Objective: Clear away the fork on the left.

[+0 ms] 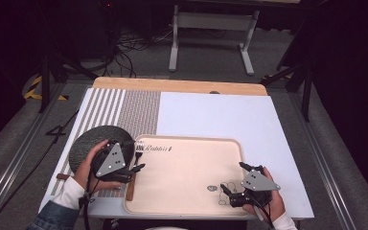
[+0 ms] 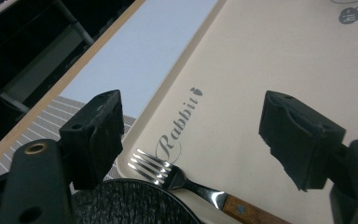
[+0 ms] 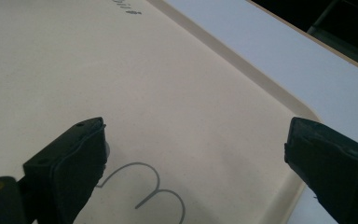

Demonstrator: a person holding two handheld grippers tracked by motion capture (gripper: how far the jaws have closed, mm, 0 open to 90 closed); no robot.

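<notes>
At the tray's left edge, the left tool (image 1: 133,165) stands with its jaws wide apart and nothing between the pads; it points toward the tray's near-left part. The person's left hand (image 1: 88,165) wraps the tool's body from the left, forearm coming in from the bottom-left corner, with the grey three-cornered plate facing up. In the left gripper view, the fork (image 2: 186,184) lies just ahead of and below the open jaws, untouched: its shiny tines point toward the tray's printed lettering and its wooden handle runs off toward the bottom edge. The tines rest on the tray's rim near its far-left corner, just beside the dark round mat (image 1: 93,143), whose woven edge shows under the left jaw. That mat sits on the striped cloth (image 1: 124,108) covering the worktop's (image 1: 220,115) left part.

Across the beige tray (image 1: 191,158), well apart from the fork, the right tool (image 1: 231,179) hangs over the near-right corner, jaws likewise wide and empty, aimed leftward over a printed grey outline. The right hand (image 1: 268,199) grips it from the near-right side.
</notes>
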